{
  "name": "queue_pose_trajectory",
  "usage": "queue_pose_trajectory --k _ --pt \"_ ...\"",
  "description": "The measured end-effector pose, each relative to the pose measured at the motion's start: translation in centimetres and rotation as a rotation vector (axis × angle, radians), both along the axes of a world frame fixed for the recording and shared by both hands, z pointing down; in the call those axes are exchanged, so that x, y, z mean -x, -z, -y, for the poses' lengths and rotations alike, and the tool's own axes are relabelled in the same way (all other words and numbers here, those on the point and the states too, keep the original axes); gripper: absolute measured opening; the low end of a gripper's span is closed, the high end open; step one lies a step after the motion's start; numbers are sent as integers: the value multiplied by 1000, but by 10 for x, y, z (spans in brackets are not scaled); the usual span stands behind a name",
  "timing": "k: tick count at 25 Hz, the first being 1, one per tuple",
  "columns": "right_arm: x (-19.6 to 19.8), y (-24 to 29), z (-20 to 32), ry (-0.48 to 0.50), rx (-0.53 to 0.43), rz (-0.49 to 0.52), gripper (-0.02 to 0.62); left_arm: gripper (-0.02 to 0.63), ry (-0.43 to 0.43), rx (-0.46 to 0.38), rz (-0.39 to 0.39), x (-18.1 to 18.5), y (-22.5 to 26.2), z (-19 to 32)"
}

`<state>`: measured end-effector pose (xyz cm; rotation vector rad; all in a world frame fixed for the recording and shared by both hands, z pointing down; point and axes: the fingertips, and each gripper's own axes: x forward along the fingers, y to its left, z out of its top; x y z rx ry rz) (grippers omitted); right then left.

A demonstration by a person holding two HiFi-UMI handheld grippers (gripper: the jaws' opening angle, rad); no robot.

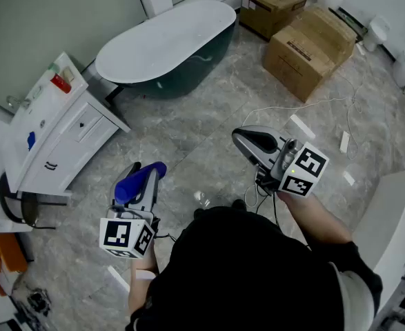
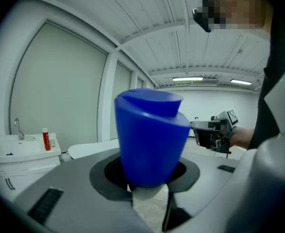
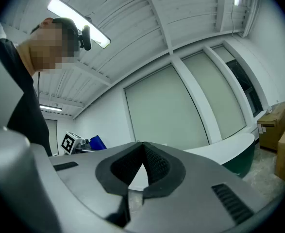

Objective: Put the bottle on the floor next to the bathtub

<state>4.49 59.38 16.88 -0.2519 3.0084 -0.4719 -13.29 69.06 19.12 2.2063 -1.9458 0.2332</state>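
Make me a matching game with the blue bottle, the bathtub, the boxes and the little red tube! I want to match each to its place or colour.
1 blue bottle
2 bathtub
3 cardboard boxes
4 red tube

A on the white cabinet
B dark green outside, white inside
C in the left gripper
D on the floor, right of the bathtub

Pairs: 1-C, 2-B, 3-D, 4-A

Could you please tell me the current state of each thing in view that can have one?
left hand-held gripper: shut on the blue bottle.
blue bottle: held off the floor, not yet set down.
right hand-held gripper: shut, empty.
bathtub: upright on the floor.
cardboard boxes: closed.
vanity cabinet: door and drawer shut.
red bottle: standing upright on the vanity cabinet.
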Motion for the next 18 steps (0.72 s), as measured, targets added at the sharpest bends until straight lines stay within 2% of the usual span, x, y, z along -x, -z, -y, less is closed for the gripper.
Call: queue_pose_trajectory --k 6,13,18 --pt "5 -2 -3 3 6 2 28 160 -2 -10 -1 4 1 -3" --pt "28 -2 -10 17 35 6 28 160 0 -14 -8 25 1 -14" --pt "49 -8 -19 -8 45 0 28 160 -8 -15 -2 44 -4 -31"
